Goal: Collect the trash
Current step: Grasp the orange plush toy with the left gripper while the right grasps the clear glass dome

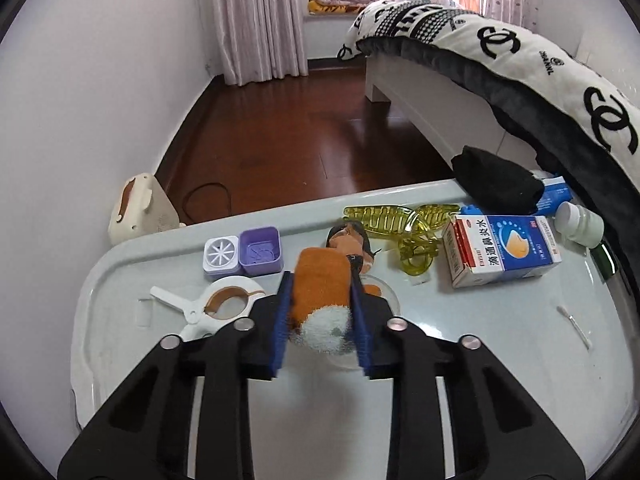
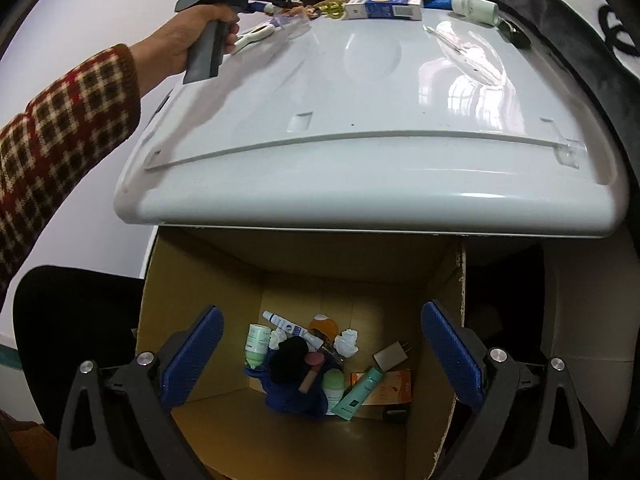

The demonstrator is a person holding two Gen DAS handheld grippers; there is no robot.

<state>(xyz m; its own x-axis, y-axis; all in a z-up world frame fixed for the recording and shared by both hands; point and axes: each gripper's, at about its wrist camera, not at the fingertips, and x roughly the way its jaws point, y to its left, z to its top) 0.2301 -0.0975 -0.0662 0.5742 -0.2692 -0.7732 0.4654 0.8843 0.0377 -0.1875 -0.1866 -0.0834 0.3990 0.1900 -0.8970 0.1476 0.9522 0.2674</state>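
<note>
From the left wrist, the left gripper (image 1: 322, 312) has its jaws pressed on a plush toy (image 1: 320, 300), orange with a white fuzzy end, which lies on the pale worktop (image 1: 480, 360) over a clear round dish (image 1: 386, 292). The fabric is soft, so the pads may only pinch pile and the toy could slide out on the lift; the dish beneath could also be dragged along. Close neighbours are a white spring clamp (image 1: 200, 308) just to the left and a doll's head (image 1: 350, 240) beyond, either easily nudged. Farther right lie a yellow hair claw (image 1: 404, 224), a nasal-drop box (image 1: 508, 248) and a white bottle (image 1: 580, 224). The right wrist view gives what that one cannot: the cardboard box (image 2: 192, 288) below the worktop's edge, already holding bottles, tubes and crumpled tissue (image 2: 346, 342), with the right gripper (image 2: 320, 360) hovering above it, jaws wide apart and empty. It also shows the person's hand (image 2: 192, 40) on the left tool at the far corner, so the carry to the box runs across the whole worktop, a long path for a loose grip.
</note>
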